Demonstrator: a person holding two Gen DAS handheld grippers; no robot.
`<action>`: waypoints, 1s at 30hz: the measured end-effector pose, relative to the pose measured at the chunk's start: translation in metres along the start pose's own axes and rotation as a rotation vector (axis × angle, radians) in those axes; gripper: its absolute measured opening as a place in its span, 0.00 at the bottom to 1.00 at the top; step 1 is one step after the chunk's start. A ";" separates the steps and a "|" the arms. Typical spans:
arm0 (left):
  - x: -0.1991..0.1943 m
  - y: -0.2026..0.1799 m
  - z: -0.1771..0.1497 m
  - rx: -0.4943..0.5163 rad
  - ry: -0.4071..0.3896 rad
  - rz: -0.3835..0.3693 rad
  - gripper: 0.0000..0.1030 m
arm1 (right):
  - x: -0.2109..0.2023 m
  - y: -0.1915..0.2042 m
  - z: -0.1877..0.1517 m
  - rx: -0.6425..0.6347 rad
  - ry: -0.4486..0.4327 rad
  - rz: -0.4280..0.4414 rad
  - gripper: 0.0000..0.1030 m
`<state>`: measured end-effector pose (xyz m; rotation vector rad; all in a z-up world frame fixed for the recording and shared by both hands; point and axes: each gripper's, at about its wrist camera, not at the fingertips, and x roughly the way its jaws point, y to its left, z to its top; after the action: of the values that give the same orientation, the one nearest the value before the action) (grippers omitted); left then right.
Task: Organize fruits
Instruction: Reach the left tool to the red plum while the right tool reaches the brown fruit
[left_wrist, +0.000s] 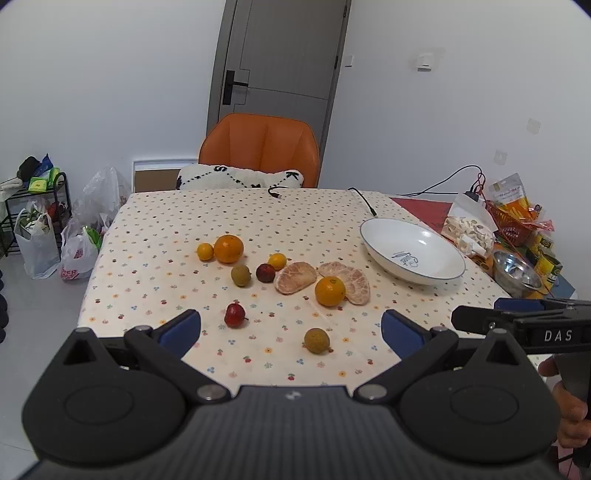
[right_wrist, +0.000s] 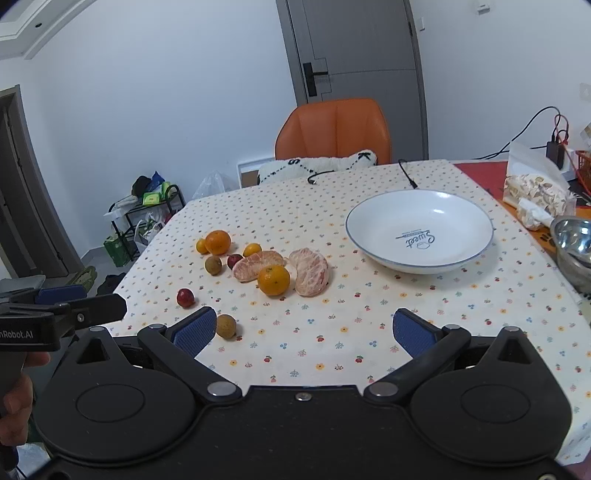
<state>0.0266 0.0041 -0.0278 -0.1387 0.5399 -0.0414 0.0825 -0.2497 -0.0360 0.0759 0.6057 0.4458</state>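
Loose fruit lies on the flowered tablecloth (left_wrist: 155, 236): a large orange (left_wrist: 229, 249), two small yellow citrus, a second orange (left_wrist: 330, 291) (right_wrist: 273, 280) between two peeled pomelo pieces (left_wrist: 295, 277) (right_wrist: 310, 272), two red fruits (left_wrist: 235, 315) (right_wrist: 185, 298) and two brown-green ones (left_wrist: 317, 340) (right_wrist: 226, 326). An empty white bowl (left_wrist: 436, 240) (right_wrist: 461, 214) sits to the right. My left gripper (left_wrist: 291, 334) is open above the near edge, nothing between its fingers. My right gripper (right_wrist: 303, 332) is open too, its left pad beside a brown-green fruit.
An orange chair (left_wrist: 260, 147) with a cushion stands at the far side. Cables (left_wrist: 364, 201), snack bags (left_wrist: 469, 229), a red basket and a steel bowl (left_wrist: 517, 273) (right_wrist: 574, 247) crowd the right edge. Bags and a rack (left_wrist: 37, 206) stand on the floor left.
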 end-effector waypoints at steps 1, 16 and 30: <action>0.002 0.001 0.000 -0.002 0.001 0.001 1.00 | 0.003 -0.001 0.000 0.004 0.005 0.006 1.00; 0.041 0.023 -0.005 -0.055 0.050 0.017 0.90 | 0.041 -0.001 -0.001 -0.003 0.045 0.110 0.99; 0.079 0.045 -0.010 -0.105 0.126 0.017 0.64 | 0.087 0.014 0.000 -0.031 0.133 0.198 0.82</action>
<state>0.0897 0.0412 -0.0830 -0.2347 0.6692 -0.0055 0.1410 -0.2002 -0.0799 0.0778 0.7256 0.6560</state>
